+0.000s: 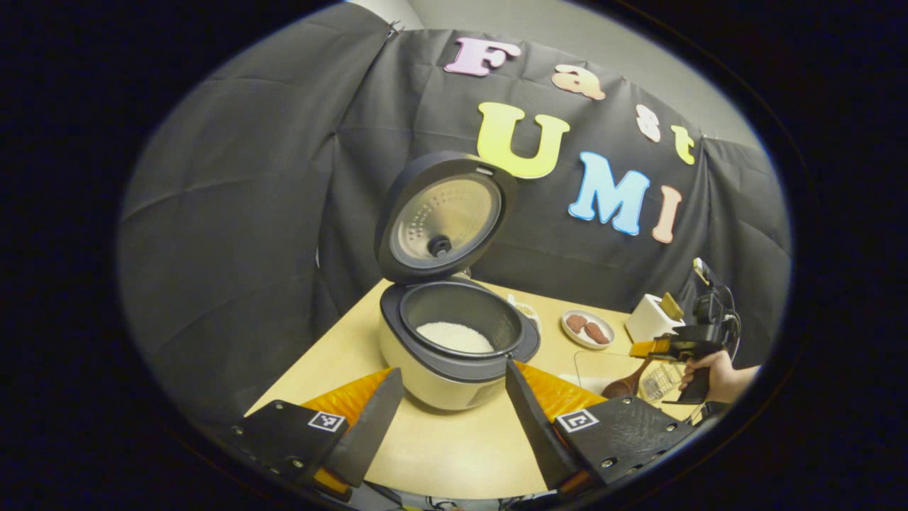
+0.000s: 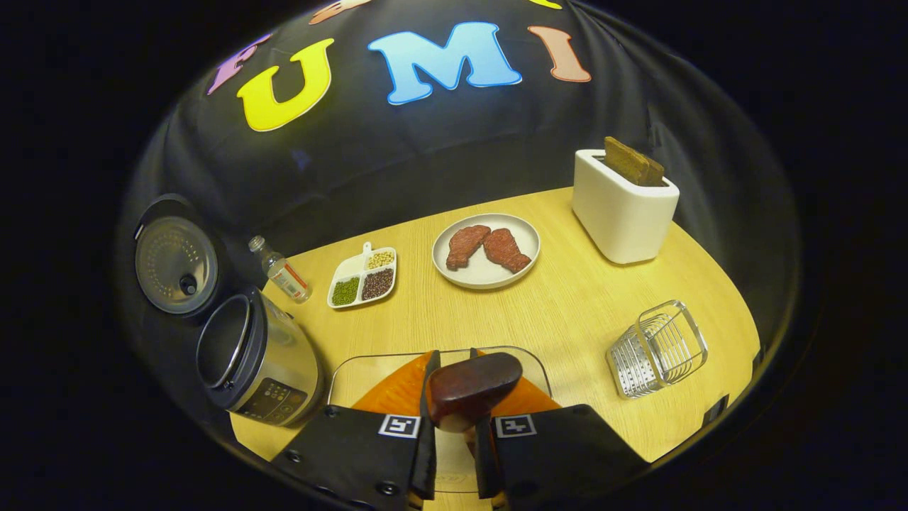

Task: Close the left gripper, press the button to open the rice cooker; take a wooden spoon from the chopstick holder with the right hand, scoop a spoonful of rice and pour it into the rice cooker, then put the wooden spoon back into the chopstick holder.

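Wooden table (image 2: 567, 312), rice cooker (image 1: 447, 341) lid up, left gripper (image 1: 454, 419) spread, right gripper (image 2: 450, 426) pinching wooden spoon (image 2: 472, 387), no legible labels.

Toaster (image 2: 624, 213), meat plate (image 2: 486, 273), divided bean dish (image 2: 362, 280), small bottle (image 2: 280, 271).

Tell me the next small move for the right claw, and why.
Probably swing the right claw to its right, toward the wire holder, ready to drop the wooden spoon back in. The spoon looks bare, white rice already lies in the open rice cooker, and the holder stands empty on the table.
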Demonstrator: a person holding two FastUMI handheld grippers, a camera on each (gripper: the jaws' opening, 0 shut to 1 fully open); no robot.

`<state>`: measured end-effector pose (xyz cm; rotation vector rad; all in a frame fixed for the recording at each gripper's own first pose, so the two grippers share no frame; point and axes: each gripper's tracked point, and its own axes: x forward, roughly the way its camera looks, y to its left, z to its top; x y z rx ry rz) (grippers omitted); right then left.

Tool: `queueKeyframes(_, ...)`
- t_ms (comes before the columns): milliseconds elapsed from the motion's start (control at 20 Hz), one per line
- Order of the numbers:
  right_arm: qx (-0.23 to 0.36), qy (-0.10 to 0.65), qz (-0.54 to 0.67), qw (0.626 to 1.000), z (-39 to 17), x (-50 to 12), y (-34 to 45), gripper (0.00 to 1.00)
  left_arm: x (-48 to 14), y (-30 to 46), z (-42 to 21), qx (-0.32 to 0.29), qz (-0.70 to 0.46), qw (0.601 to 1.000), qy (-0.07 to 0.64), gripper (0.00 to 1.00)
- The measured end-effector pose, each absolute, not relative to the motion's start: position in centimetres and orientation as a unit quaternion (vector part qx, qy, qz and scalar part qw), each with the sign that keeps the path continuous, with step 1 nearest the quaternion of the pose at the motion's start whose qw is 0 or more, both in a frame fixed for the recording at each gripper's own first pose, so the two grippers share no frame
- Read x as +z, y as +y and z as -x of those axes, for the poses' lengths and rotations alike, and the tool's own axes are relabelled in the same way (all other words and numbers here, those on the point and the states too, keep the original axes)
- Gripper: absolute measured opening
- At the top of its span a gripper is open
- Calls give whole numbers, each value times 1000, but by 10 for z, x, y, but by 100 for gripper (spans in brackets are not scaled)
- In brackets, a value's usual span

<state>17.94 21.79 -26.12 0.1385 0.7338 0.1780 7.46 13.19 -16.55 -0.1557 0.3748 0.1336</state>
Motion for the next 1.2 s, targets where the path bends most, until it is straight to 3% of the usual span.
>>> queueKeyframes(150,99,374,-69,920,-173,-271,232,21,-166,133,-74,70,82,977,185,89)
queueKeyframes(600,124,429,-138,884,-152,-285,279,24,-168,135,-65,78,82,975,191,92)
queueKeyframes(850,97,450,-188,868,-154,-286,265,21,-157,138,-59,82,74,977,185,89)
queueKeyframes(1200,98,428,-247,864,-152,-253,256,24,-152,146,-53,85,65,977,183,89)
